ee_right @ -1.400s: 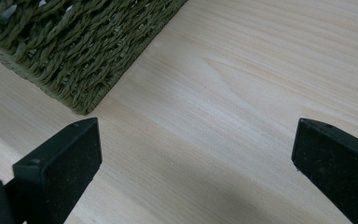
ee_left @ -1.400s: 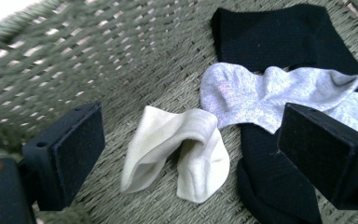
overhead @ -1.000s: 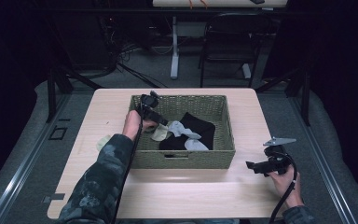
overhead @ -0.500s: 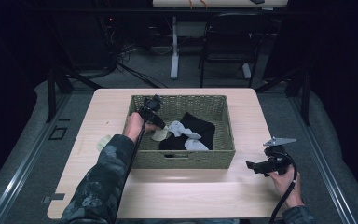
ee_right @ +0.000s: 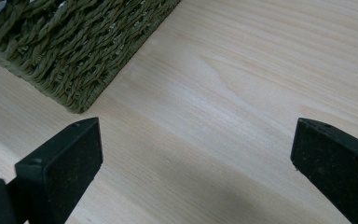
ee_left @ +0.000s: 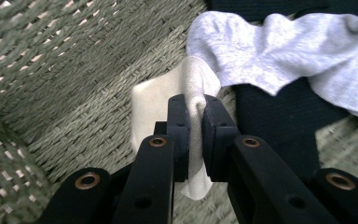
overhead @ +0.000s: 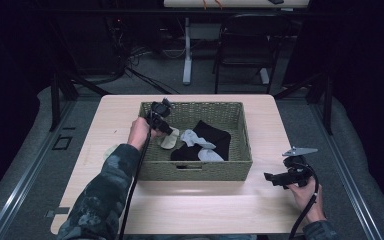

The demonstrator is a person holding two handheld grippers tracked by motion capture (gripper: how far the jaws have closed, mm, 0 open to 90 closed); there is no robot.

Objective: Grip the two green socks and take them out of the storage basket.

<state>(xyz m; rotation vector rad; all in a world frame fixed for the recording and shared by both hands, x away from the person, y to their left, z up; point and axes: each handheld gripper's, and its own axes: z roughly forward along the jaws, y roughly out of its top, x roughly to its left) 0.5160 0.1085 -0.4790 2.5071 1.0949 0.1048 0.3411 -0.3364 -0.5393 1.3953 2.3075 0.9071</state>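
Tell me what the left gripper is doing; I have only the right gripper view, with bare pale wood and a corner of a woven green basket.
Observer: The left gripper is shut on a small cream fabric sock, with a fold pinched between its jaws.
Operator: Say where that is.
Observer: Inside the woven green basket, near its left wall, as the high view shows.
Operator: List what else lies in there.
Observer: A light grey sock lies over a black cloth piece, just beside the cream one.
Operator: Report my right gripper.
Observer: The right gripper is open and held over the pale wooden table, to the right of the basket.
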